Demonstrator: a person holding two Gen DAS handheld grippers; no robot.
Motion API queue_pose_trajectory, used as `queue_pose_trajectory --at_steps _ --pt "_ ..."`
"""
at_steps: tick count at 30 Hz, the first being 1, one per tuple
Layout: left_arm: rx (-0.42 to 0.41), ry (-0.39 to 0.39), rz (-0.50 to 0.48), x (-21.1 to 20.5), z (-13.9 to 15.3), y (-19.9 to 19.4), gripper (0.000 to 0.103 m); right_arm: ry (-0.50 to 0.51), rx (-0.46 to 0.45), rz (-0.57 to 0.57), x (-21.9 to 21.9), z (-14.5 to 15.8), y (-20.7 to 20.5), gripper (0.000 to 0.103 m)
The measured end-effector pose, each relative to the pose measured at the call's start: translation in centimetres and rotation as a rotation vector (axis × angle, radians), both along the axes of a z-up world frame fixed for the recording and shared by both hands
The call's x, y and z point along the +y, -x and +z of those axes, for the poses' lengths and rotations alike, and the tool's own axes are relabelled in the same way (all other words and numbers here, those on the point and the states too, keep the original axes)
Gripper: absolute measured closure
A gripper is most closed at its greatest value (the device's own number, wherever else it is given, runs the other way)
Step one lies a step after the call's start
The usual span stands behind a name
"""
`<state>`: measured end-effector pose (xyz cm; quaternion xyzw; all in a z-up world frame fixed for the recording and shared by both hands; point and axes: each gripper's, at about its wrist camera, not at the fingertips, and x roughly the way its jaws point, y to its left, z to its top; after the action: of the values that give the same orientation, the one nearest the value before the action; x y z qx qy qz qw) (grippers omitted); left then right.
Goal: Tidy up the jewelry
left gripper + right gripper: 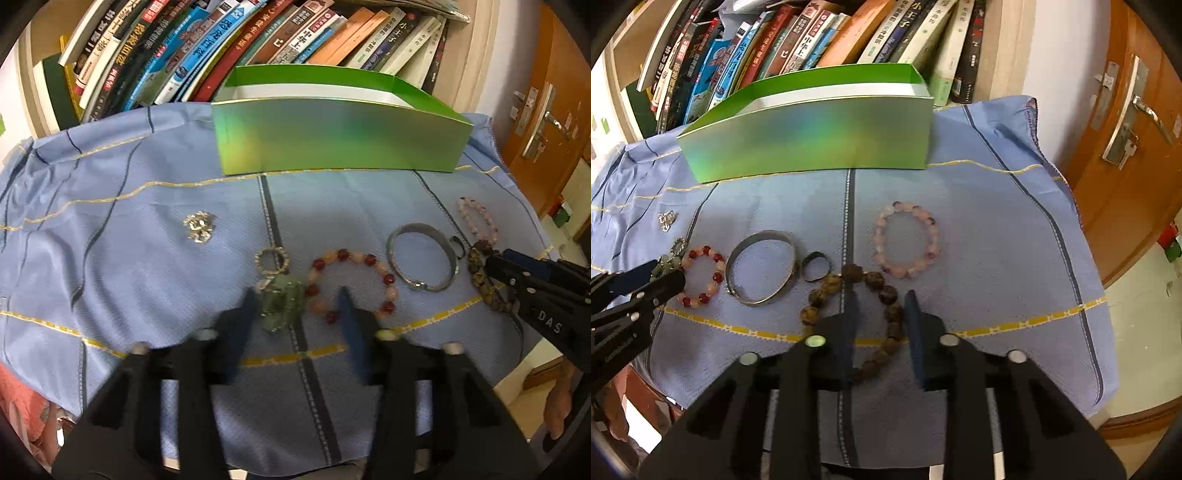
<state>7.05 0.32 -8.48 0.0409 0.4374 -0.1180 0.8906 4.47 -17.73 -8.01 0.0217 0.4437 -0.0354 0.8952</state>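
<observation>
Jewelry lies on a blue cloth in front of a green open box (332, 136) (812, 136). My left gripper (297, 295) is open, its fingers on either side of a green jade pendant (282, 301) with a ring-shaped charm (271, 260). Beside it lies a red and cream bead bracelet (352, 284) (701, 277). My right gripper (881, 302) is open, its fingers straddling the right side of a brown bead bracelet (857, 317) (484, 280). A silver bangle (761, 267) (423, 256), a small dark ring (816, 266), a pink bead bracelet (907, 240) and a silver brooch (199, 227) also lie there.
A shelf of leaning books (221, 44) stands behind the box. A wooden door (1137, 129) with a metal handle is at the right. The cloth's right edge (1104, 295) drops off to the floor.
</observation>
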Motion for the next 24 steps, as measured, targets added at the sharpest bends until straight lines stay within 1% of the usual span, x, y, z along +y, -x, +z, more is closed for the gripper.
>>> queue_pose_trajectory --at_steps 1,2,3,5,7,9,24 --pt "0.000 -0.001 0.000 -0.1 0.0 0.0 0.071 -0.002 0.000 0.011 0.2 0.0 0.0 0.092" --pt "0.000 0.001 -0.001 -0.2 0.1 0.0 0.073 0.000 0.000 0.016 0.5 0.0 0.0 0.092" --pt "0.001 0.003 -0.001 -0.2 0.1 0.1 0.077 0.009 -0.001 0.014 0.7 0.0 0.0 0.091" --pt "-0.004 0.000 0.002 -0.2 0.1 0.1 0.079 0.020 -0.002 0.013 0.9 0.1 0.1 0.092" --pt "-0.007 0.005 0.004 -0.1 0.3 0.2 0.086 0.015 -0.001 0.013 0.9 0.1 0.1 0.092" --pt "-0.011 0.008 0.006 0.0 0.5 0.2 0.089 0.010 0.001 0.012 0.8 0.1 0.1 0.092" --pt "-0.024 0.022 0.014 1.1 1.0 0.7 0.089 0.009 0.003 0.015 0.8 0.1 0.2 0.092"
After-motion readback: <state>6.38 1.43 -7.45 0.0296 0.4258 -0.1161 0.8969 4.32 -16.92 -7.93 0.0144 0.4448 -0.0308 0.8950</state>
